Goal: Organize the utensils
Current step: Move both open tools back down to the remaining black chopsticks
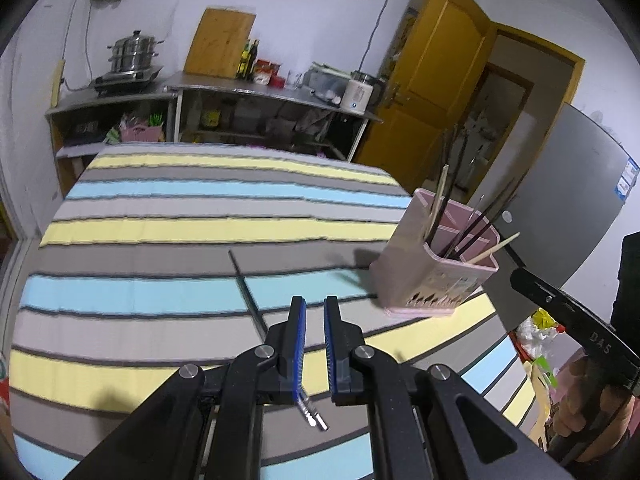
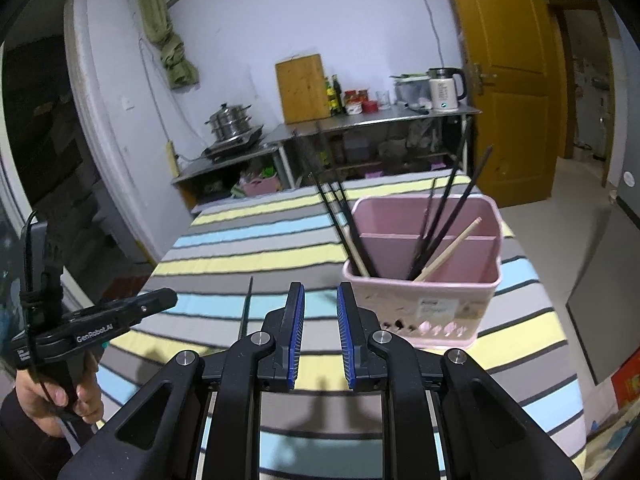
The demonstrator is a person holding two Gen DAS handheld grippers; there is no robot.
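A pink utensil holder (image 1: 436,268) (image 2: 424,276) stands on the striped tablecloth (image 1: 192,236) and holds several dark and pale wooden chopsticks. One dark chopstick (image 1: 246,288) (image 2: 245,308) lies flat on the cloth. My left gripper (image 1: 315,312) hovers just above it, jaws slightly apart, with nothing between them; the chopstick's silver end (image 1: 314,416) shows below the fingers. My right gripper (image 2: 320,300) is open and empty, left of the holder.
Steel shelves (image 2: 360,120) with a pot, a kettle, bottles and a cutting board stand at the back wall. A yellow door (image 2: 508,80) is at the right. The table's right edge is just past the holder.
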